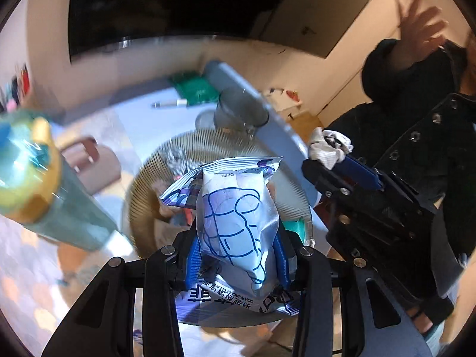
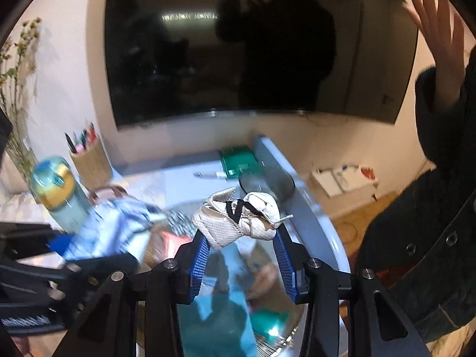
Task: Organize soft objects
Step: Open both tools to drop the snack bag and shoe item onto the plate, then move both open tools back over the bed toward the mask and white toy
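My left gripper (image 1: 236, 255) is shut on a blue-and-white soft packet of wipes (image 1: 238, 223), held above a round wire basket (image 1: 154, 178) that holds other soft items. My right gripper (image 2: 241, 238) is shut on a bunched white sock with a black mark (image 2: 238, 217), pinched between its blue pads over a shiny round bowl (image 2: 300, 330). In the left wrist view the right gripper (image 1: 336, 160) shows at the right with the sock (image 1: 327, 147) at its tip. The left gripper and packet (image 2: 110, 232) show blurred at the left of the right wrist view.
A teal bottle with a yellow cap (image 1: 38, 178) stands at the left, a pen cup (image 2: 89, 160) behind it. A grey cup (image 1: 238, 110), a green pad (image 1: 196, 87) and a marker (image 1: 169, 104) lie on the table. A person in a dark coat (image 1: 416, 148) stands at the right, hand raised.
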A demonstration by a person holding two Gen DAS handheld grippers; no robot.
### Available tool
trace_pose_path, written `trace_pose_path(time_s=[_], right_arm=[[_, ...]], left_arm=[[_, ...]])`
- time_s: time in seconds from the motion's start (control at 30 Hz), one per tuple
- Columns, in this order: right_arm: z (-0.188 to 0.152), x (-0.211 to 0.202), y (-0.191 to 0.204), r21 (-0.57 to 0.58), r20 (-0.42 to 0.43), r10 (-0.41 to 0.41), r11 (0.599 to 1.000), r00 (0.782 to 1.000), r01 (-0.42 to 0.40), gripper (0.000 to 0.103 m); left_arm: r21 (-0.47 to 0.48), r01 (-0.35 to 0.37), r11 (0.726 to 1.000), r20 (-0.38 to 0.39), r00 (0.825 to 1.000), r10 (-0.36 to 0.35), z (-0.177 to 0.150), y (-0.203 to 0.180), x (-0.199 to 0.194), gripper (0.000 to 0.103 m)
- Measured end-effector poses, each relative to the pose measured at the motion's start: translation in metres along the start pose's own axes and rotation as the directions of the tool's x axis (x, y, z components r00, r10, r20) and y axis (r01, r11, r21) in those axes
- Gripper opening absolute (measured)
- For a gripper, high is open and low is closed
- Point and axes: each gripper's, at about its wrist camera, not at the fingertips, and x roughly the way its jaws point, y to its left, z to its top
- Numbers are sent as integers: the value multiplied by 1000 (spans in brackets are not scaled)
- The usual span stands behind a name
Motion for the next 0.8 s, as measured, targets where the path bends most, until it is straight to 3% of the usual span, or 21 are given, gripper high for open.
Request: trace_pose_path(time_s=[0.1,0.2,0.3,0.57,0.8], right_arm=[[-6,5,-3,0,-10,9,1000,1000,-9,42],[-6,8,-5,-16,-10,-12,1000,1000,12,51],[-9,6,-3,-20,6,-32,999,999,32,55],[-11,-18,1,34,31,-39,999,999,38,55],[-13,-53,30,69,86,0,998,996,-6,55]], left_arm=[[-15,-2,1000,-12,1000,2,0,1,7,45],[-20,33,999,-23,999,-34,-1,-2,3,49],[6,35,999,21,999,-35,-6,-2,-13,62],[34,43,998,86,995,-46,-16,15,-60,62],[-22,35,999,166,986,-30,-39,65,-124,63]])
